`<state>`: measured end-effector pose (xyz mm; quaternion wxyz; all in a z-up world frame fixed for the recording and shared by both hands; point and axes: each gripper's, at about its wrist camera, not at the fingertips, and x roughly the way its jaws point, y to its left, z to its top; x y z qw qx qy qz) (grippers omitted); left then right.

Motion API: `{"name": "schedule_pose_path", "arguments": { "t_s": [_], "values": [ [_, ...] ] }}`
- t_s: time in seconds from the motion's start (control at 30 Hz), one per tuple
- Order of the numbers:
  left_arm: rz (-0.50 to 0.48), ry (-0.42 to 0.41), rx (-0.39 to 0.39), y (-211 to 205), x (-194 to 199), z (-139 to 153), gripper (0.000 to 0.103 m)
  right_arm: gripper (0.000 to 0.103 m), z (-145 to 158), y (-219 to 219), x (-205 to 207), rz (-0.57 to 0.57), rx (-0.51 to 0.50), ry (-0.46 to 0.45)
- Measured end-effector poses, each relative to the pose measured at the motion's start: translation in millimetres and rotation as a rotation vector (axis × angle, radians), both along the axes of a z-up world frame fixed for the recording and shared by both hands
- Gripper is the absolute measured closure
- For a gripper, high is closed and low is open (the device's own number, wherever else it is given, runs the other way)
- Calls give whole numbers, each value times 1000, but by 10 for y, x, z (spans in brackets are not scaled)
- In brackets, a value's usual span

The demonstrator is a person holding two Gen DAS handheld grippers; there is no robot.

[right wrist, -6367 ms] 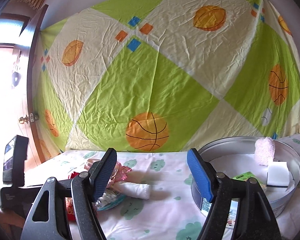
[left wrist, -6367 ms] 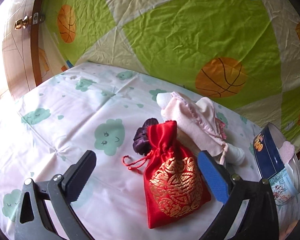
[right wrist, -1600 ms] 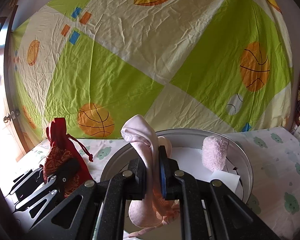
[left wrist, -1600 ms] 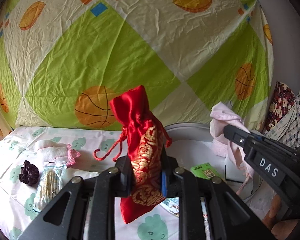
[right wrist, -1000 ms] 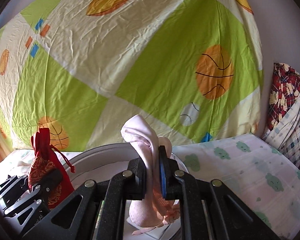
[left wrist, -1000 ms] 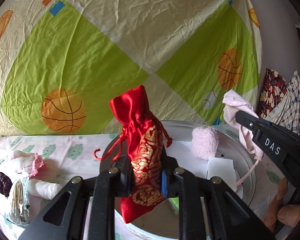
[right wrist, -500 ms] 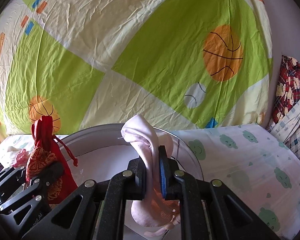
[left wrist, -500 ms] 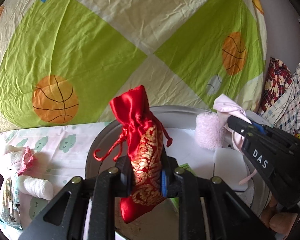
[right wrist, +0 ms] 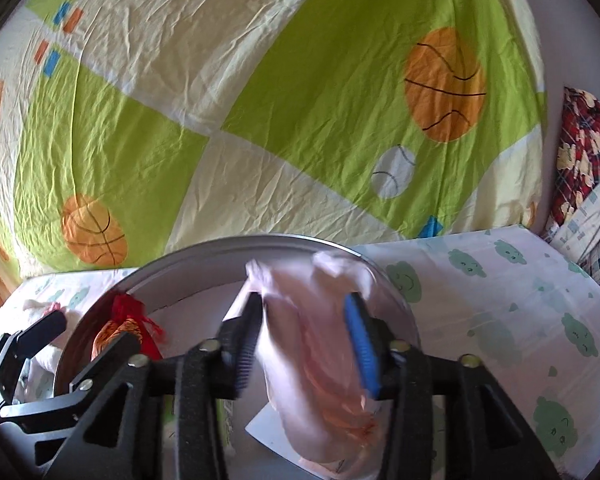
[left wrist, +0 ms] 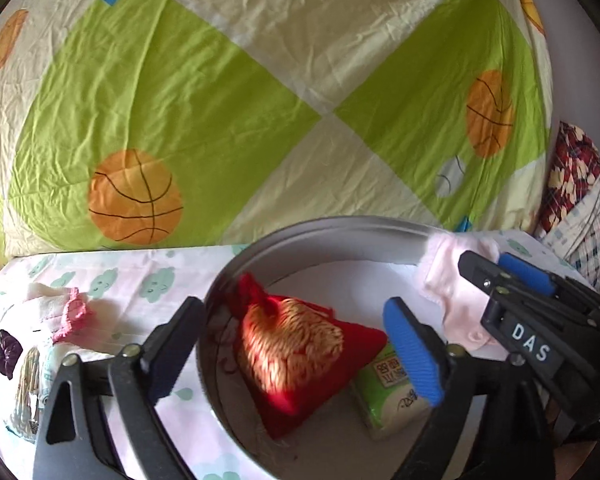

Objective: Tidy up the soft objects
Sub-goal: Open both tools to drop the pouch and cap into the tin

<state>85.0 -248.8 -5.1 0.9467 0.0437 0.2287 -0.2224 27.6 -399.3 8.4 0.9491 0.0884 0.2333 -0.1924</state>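
- Your left gripper (left wrist: 296,344) has just been opening wide; the red bag (left wrist: 300,354) is lying loose in the round tin (left wrist: 340,226).
- Your right gripper (right wrist: 306,346) has just been opening too; the pink cloth (right wrist: 312,356) is slipping between its jaws above the tin.

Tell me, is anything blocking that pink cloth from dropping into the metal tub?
Nothing visible blocks it. The pink cloth hangs between the right gripper jaws, which have just been opening, right over the round metal tub. The red pouch lies off to the side inside.
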Motion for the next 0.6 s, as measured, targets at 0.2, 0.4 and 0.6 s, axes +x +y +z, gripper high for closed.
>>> {"name": "schedule_pose_path", "arguments": {
  "t_s": [0.2,0.4,0.6],
  "values": [
    [28,-9,0,107,1,25,0,33,99,11,-135,-6,6,-95],
    [35,-12,-1,175,-26,41,0,33,202,43,-287,-26,5,-188],
    [63,-55,17,290,-96,56,0,33,234,22,-399,-79,-7,-242]
  ]
}}
